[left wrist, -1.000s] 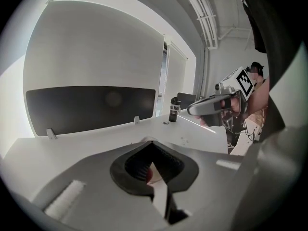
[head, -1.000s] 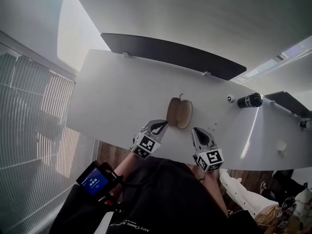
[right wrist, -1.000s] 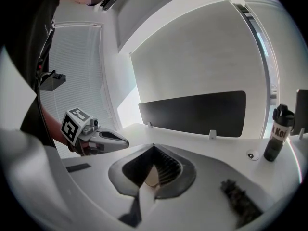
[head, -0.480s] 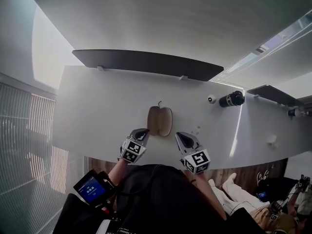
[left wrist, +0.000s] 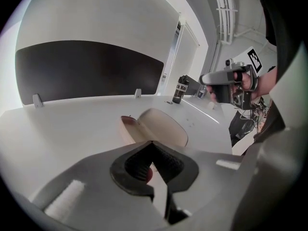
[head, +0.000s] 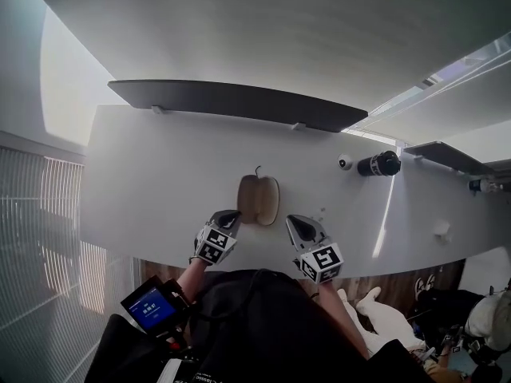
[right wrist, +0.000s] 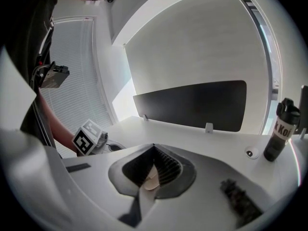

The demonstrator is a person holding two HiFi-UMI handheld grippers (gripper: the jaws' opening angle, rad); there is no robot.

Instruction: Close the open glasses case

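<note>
**Both grippers shut, case wide open**

Head view: we're looking down on a white table (head: 160, 174), and the case (head: 258, 199) lies open near the front edge, its two halves spread side by side. Our left gripper (head: 227, 216) sits just short of its near left corner. Our right gripper (head: 296, 223) is near its right side, with bare table between. A dark bottle (head: 378, 164) is well off to the right, and a dark panel (head: 231, 102) runs along the back edge.

Left gripper view: the jaws are pressed together at the tips, with nothing between the ribbed pads. The case lies on the table just beyond the tips, its lid tilted up on the right. Farther right, a hand holds the right gripper above the table.

Right gripper view: these jaws meet at the tips too and hold nothing. A sliver of the beige case shows through the gap behind them. The left gripper is low at the left, and the bottle stands upright at the far right.
</note>
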